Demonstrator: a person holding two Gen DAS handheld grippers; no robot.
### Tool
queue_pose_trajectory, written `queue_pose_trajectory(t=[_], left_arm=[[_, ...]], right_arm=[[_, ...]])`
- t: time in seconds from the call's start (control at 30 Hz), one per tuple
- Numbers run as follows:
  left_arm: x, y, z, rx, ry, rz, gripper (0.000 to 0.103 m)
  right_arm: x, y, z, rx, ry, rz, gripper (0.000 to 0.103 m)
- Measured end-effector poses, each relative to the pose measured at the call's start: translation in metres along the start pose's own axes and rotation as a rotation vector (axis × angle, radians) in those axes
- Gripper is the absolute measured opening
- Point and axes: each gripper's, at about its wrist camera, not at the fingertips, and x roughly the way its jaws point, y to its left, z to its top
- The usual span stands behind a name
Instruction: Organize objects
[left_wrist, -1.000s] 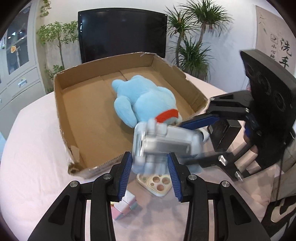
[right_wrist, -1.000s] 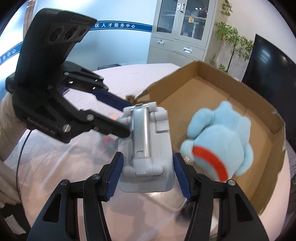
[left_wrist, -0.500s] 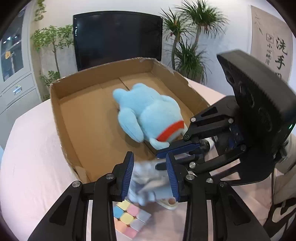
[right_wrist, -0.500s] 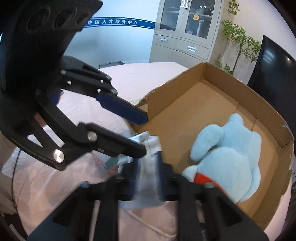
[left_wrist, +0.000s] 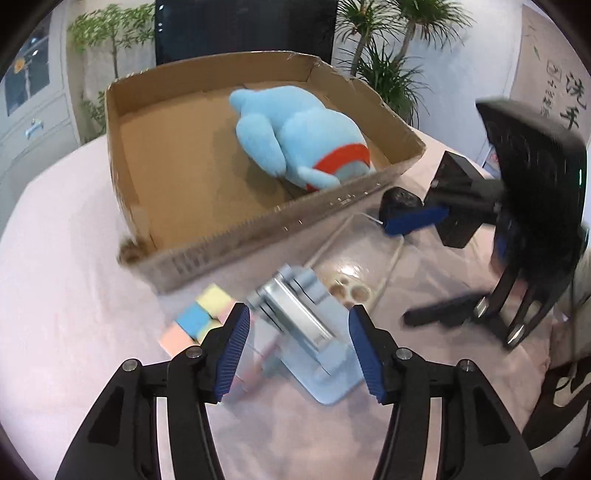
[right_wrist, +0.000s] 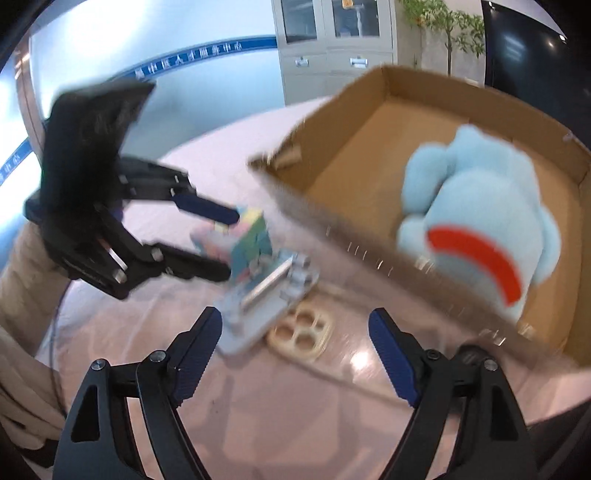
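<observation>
Light-blue plush toy (left_wrist: 299, 136) with red band, brown cardboard box (left_wrist: 258, 229).

Ahead of the tongs, the brown cardboard box wall (left_wrist: 258, 236) blocked passage; bare pink tablecloth (left_wrist: 66, 295) lay open leftward.

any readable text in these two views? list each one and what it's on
"洗手": large black characters on the wall poster at the right of the left wrist view; the smaller characters beside them are too blurred to read.
White characters on the blue wall stripe in the right wrist view: too blurred to read.
Print along the cardboard box front wall: illegible.
</observation>
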Motion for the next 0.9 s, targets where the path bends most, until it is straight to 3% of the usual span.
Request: queue_pose_trajectory(t=[0.17,0.33,0.53,0.63,0.73,0.83,0.9], left_arm=[[-0.021,-0.012,-0.03,-0.075,-0.039,0.002,0.063],[-0.016,-0.019,-0.055,-0.155,-0.002,0.012,0.068],[0.013,-0.03,-0.048,-0.268,0.028,0.101,0.068],[0.023,-0.036,-0.041,-0.311,0.019,0.101,0.068],[0.029,-0.038,-0.04,-0.326,0.007,0.154,0.072],[0.023,-0.03,-0.046,-0.368,-0.003,0.141,0.072],[0.018,-0.024,-0.05,-0.4,0.009,0.15,0.072]], right_arm=[[0.017,0.011,0.002,-0.016,-0.003,0.008,0.079],[0.035,-0.024,0.014,0.143,0.024,0.082,0.07],[0.062,-0.019,0.024,0.182,0.087,0.131,0.052],[0.065,-0.009,0.025,0.174,0.102,0.107,0.049],[0.061,-0.003,0.02,0.204,0.113,0.162,0.039],[0.062,-0.001,0.019,0.218,0.133,0.191,0.028],[0.069,0.001,0.021,0.225,0.166,0.194,0.028]])
